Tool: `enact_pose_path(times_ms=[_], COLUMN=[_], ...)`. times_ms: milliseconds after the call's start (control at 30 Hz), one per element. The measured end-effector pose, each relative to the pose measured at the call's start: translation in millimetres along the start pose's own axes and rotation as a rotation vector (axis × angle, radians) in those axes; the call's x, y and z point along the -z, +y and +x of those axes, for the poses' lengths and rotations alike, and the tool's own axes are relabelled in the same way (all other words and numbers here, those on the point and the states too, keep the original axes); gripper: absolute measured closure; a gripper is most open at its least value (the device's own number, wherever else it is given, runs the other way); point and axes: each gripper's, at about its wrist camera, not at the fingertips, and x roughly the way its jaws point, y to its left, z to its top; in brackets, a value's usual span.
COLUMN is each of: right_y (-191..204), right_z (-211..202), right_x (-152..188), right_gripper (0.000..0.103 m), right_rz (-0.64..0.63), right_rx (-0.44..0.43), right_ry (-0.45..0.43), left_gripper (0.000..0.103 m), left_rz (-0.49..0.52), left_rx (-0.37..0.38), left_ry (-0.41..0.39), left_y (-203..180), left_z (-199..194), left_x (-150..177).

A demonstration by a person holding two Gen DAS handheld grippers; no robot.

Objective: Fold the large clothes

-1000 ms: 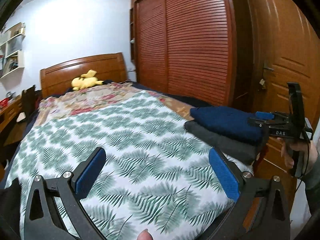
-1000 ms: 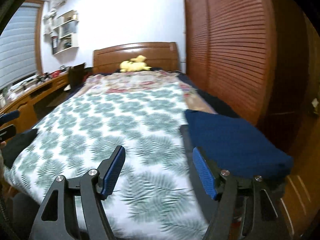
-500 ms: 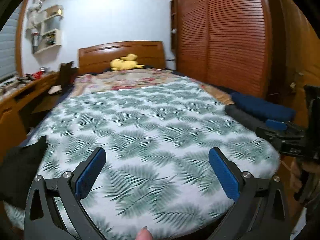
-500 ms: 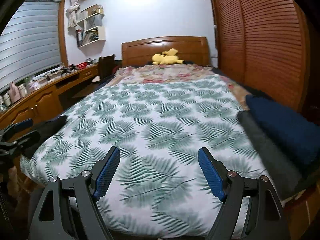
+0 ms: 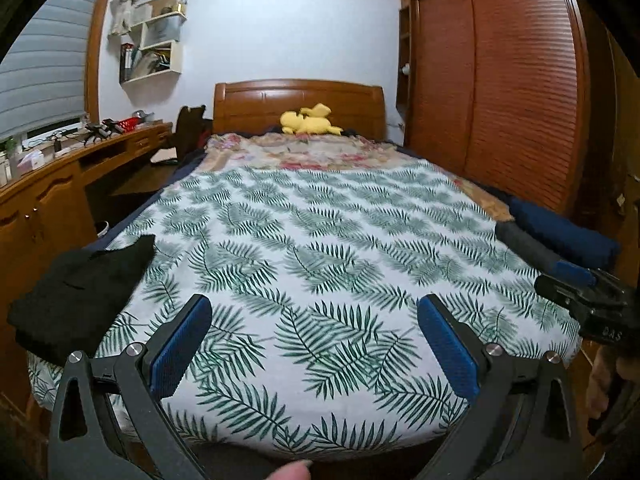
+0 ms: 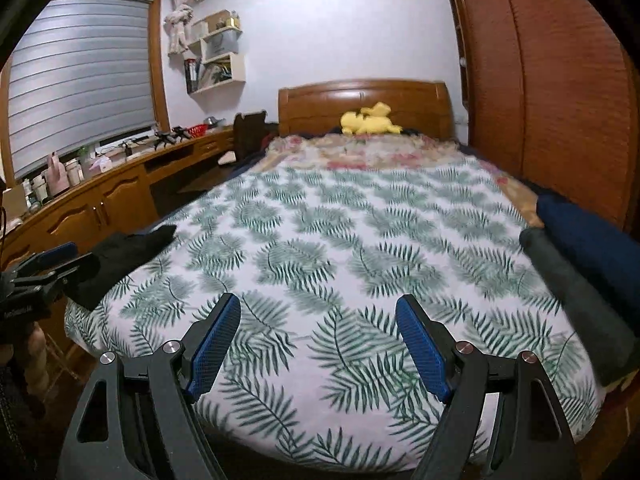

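Two hand-held grippers are seen poised over the foot of a bed [image 5: 320,240] spread with a fern-print cover, the left gripper [image 5: 314,344] with its blue pads spread wide and nothing between them, the right gripper [image 6: 318,344] likewise gaping and empty after its jaws were just widened. A crumpled black garment [image 5: 80,288] lies at the bed's near left corner, beside the left gripper. A folded navy garment [image 6: 592,248] is stacked on a grey one [image 6: 576,304] along the right edge.

Both wrist views look from the foot of the bed [image 5: 320,240] toward the headboard [image 6: 364,104] (right view further right).
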Motion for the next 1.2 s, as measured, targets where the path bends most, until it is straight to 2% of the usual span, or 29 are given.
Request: enact_pose_path(times_ms=[233,467,667,1200], right_y=[3.5,4.2,10.7,13.8], right_z=[-25.7,-33.6,-22.4,-18.9], right_x=[-19.3,-18.4,-3.1,-6.7], right_gripper=[0.022,0.022,0.022,0.022], right_rz=[-0.011,-0.018,-0.024,-0.012], right_rx=[0.010,0.016,0.016,0.022], right_ry=[-0.112,-0.164,-0.167,-0.165], left_gripper=[0.000,0.000,0.000,0.000], left_rz=[0.020,0.004,0.012,0.010], left_rx=[-0.029,-0.018,-0.013,-0.019], left_ry=[-0.088,-0.141,-0.146,-0.146], left_y=[0.2,2.0,1.1,1.3], left_z=[-34.2,-60.9,-63.8,-63.4], left_x=[-17.6,-24.0,-24.4,-20.5])
